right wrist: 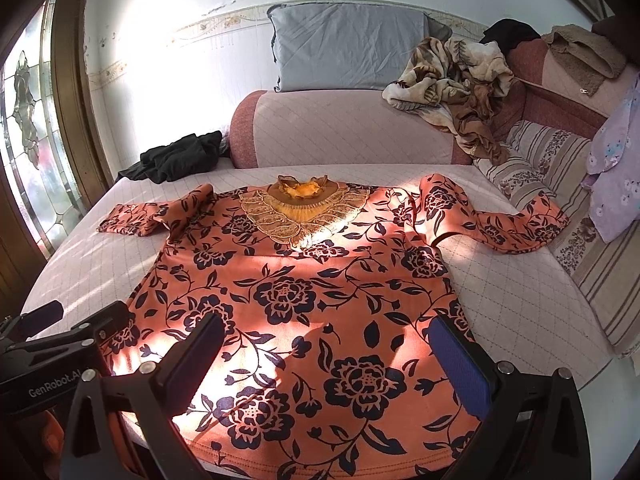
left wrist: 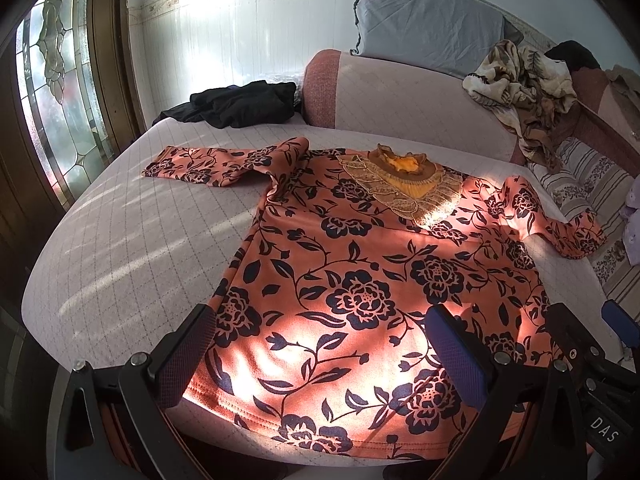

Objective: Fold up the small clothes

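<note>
An orange long-sleeved top with dark floral print (left wrist: 360, 280) (right wrist: 304, 292) lies flat, face up, on the quilted bed, collar away from me, both sleeves spread out sideways. Its lace collar (left wrist: 404, 184) (right wrist: 304, 208) is at the far end. My left gripper (left wrist: 320, 344) is open, hovering over the left part of the hem, holding nothing. My right gripper (right wrist: 324, 352) is open over the right part of the hem, holding nothing. The right gripper also shows at the right edge of the left wrist view (left wrist: 592, 344).
A black garment (left wrist: 240, 104) (right wrist: 180, 158) lies at the far left of the bed (left wrist: 120, 240) (right wrist: 500, 280). A pink bolster (right wrist: 340, 132), grey pillow (right wrist: 348, 48) and crumpled brown blanket (right wrist: 452, 80) are behind. A striped cushion (right wrist: 560, 200) and lilac cloth (right wrist: 616, 168) are right. A glass door (left wrist: 52, 100) is left.
</note>
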